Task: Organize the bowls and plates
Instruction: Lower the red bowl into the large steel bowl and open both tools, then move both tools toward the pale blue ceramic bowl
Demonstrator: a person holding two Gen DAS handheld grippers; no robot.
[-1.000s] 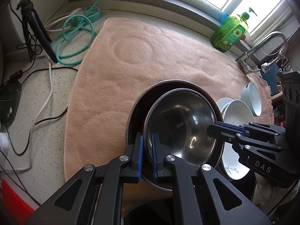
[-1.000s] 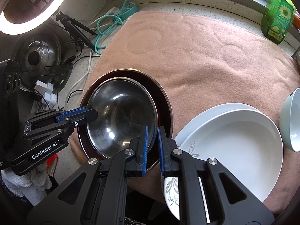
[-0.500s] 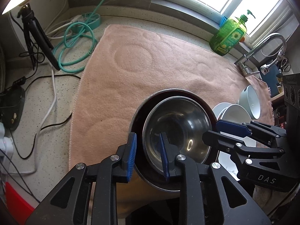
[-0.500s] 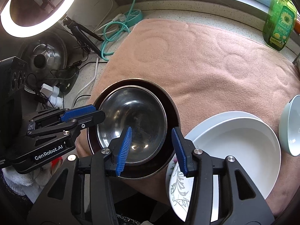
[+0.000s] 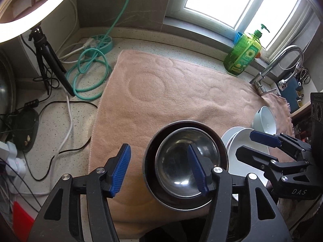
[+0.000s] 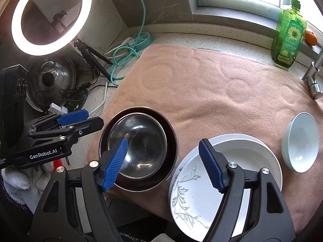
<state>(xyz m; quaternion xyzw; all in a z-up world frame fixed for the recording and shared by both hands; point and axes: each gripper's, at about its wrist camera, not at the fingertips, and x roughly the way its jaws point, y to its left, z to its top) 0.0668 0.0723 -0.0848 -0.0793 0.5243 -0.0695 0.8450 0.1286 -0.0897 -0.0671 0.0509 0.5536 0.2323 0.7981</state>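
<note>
While both grippers are hanging over the pink towel [image 6: 212,92], neither is holding anything. The left gripper [image 5: 159,169] is sitting with jaws spread wide, empty, its right pad over the steel bowl [image 5: 186,161] at 6 o'clock in the left wrist view. That steel bowl [image 6: 137,147] is nesting inside a dark bowl [image 6: 171,141], both resting on the towel's near edge. The right gripper [image 6: 163,165] is also spread, gripping nothing, its jaws straddling the gap between the nested bowls and the white plate stack [image 6: 238,173] at 5 o'clock. A floral plate [image 6: 185,191] is poking out under the stack. A small white bowl [image 6: 300,141] is sitting at 3 o'clock, apart from the plates. The green soap bottle [image 6: 288,34] is standing at 1 o'clock by the window.
</note>
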